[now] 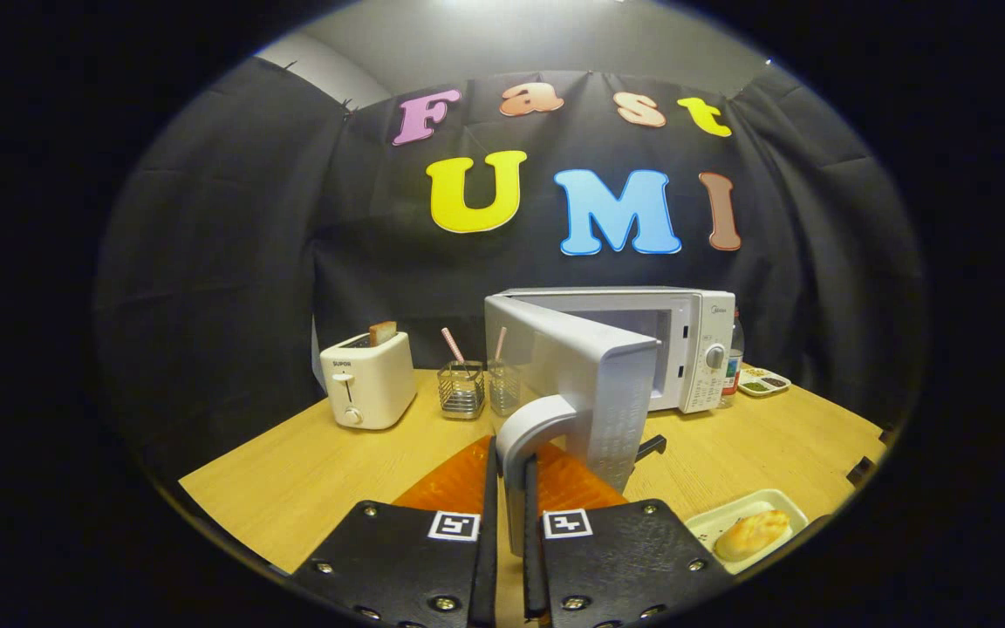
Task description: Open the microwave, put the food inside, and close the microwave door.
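The tool (511, 523) is clenched on the door handle (527, 436) of the microwave (694, 344), with one finger pressing each side of the handle's lower end. The door (594, 384) stands swung out toward the tool, edge-on just ahead of the fingers, and the oven's open cavity shows beyond it and to the right. The food, a bun (751, 534), lies in a small pale tray (712, 523) on the wooden counter (311, 471), just right of the right finger and well short of the microwave. An orange mat (459, 480) lies on the counter under and ahead of the fingers. Beyond them to the left stand a white toaster (369, 379) with a slice of toast (383, 332) poking up, and two glass cups (461, 390) with straws. A bottle (734, 358) and a small dish (762, 381) sit to the right of the microwave.
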Tool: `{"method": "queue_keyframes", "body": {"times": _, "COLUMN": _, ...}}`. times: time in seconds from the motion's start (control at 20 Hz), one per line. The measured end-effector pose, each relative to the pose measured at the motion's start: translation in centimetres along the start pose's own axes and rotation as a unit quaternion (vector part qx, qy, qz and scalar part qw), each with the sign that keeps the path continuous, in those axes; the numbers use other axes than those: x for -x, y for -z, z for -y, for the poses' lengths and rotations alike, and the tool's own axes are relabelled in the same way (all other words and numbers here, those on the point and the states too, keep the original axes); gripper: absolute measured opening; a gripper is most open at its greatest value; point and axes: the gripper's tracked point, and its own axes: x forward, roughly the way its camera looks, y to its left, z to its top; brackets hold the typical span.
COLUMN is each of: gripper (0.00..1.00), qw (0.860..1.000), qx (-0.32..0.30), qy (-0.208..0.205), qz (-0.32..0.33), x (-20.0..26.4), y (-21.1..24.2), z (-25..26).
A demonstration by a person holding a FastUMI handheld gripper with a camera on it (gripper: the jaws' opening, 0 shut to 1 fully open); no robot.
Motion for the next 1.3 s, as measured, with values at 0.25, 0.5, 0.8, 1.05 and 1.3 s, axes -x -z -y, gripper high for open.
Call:
{"method": "queue_keyframes", "body": {"times": 0.25, "gripper": 0.12, "qw": 0.998, "qx": 0.004, "qy": 0.058, "qz": 0.027, "x": -0.3, "y": 0.1, "z": -4.2}}
{"method": "queue_keyframes", "body": {"times": 0.5, "gripper": 0.12, "qw": 0.996, "qx": 0.004, "qy": 0.084, "qz": 0.032, "x": -0.5, "y": 0.2, "z": -5.5}}
{"method": "queue_keyframes", "body": {"times": 0.8, "gripper": 0.63, "qw": 0.999, "qx": -0.013, "qy": -0.029, "qz": 0.033, "x": 3.4, "y": -0.7, "z": -7.3}}
{"method": "queue_keyframes", "body": {"times": 1.05, "gripper": 0.84, "qw": 0.992, "qx": 0.005, "qy": -0.122, "qz": 0.029, "x": 6.5, "y": -1.6, "z": -5.1}}
{"method": "queue_keyframes", "body": {"times": 1.3, "gripper": 0.87, "qw": 0.986, "qx": 0.028, "qy": -0.157, "qz": 0.052, "x": 8.8, "y": -1.7, "z": 1.3}}
